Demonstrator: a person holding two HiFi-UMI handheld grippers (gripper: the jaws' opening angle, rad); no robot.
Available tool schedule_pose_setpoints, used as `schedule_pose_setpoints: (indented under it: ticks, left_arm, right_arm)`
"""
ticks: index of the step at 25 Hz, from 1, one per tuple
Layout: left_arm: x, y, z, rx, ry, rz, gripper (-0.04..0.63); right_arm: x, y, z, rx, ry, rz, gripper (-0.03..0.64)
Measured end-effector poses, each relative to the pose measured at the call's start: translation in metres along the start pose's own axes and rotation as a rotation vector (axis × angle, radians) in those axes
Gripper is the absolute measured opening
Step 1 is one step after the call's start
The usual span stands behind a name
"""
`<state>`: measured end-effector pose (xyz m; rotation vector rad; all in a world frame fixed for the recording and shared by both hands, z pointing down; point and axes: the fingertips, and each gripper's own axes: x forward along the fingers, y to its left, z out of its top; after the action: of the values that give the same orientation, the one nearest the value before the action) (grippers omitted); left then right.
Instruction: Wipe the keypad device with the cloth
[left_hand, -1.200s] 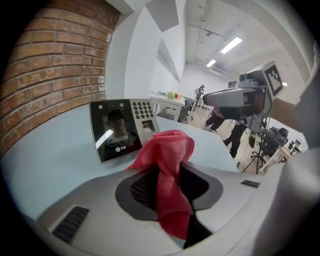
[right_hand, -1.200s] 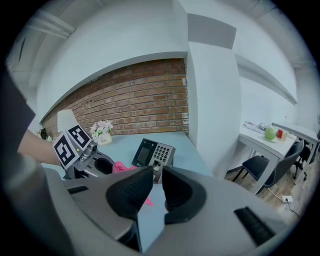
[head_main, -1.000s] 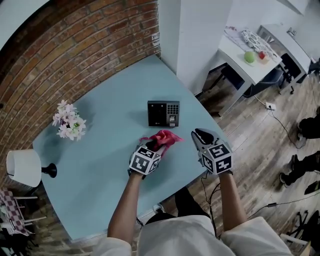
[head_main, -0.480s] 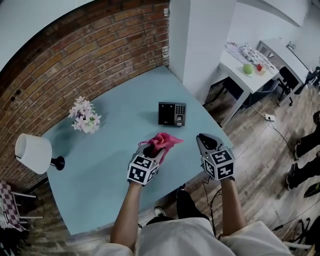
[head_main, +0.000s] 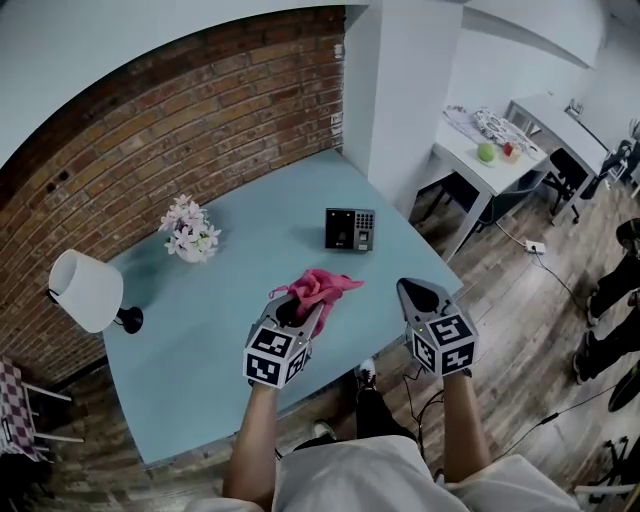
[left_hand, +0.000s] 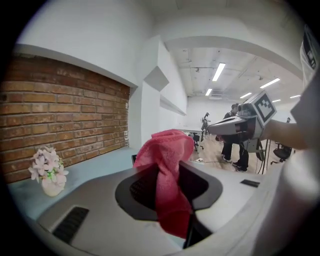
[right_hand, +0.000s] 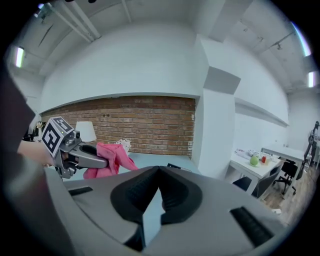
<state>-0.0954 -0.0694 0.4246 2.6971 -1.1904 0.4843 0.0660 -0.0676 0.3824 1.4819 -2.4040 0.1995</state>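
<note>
A person stands at a pale blue bench (head_main: 200, 330) with tongs in each hand. The left tongs (head_main: 292, 308) pinch a pink cloth (head_main: 320, 286), which bunches up past their tips and is held above the bench. The right tongs (head_main: 417, 294), near them, are pressed together with nothing between. The keypad device (head_main: 349, 229) lies flat on the bench beyond both tongs, well apart from the cloth, near a white pillar (head_main: 400, 90). Pale flowers (head_main: 190, 232) and a white lamp (head_main: 88, 290) stand to the left

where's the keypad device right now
In the head view the keypad device lies on the blue table near the white pillar, beyond the pink cloth.
</note>
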Motion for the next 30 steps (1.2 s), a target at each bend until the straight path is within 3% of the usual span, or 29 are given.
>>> schedule_pose_setpoints:
  ticks: [15, 23, 30]
  left_arm:
    - [-0.113, -0.027, 0.063, 0.064, -0.222, 0.067, 0.146]
    - [-0.150, -0.051, 0.098, 0.110, -0.298, 0.054, 0.146]
    - [-0.158, -0.064, 0.102, 0.180, -0.291, 0.055, 0.147]
  right_arm:
    - [-0.092, 0.049, 0.054, -0.073, -0.142, -0.013, 0.005]
    - [-0.128, 0.075, 0.082, -0.068, -0.234, 0.007, 0.005]
    - [-0.132, 0.085, 0.082, -0.080, -0.218, 0.012, 0.005]
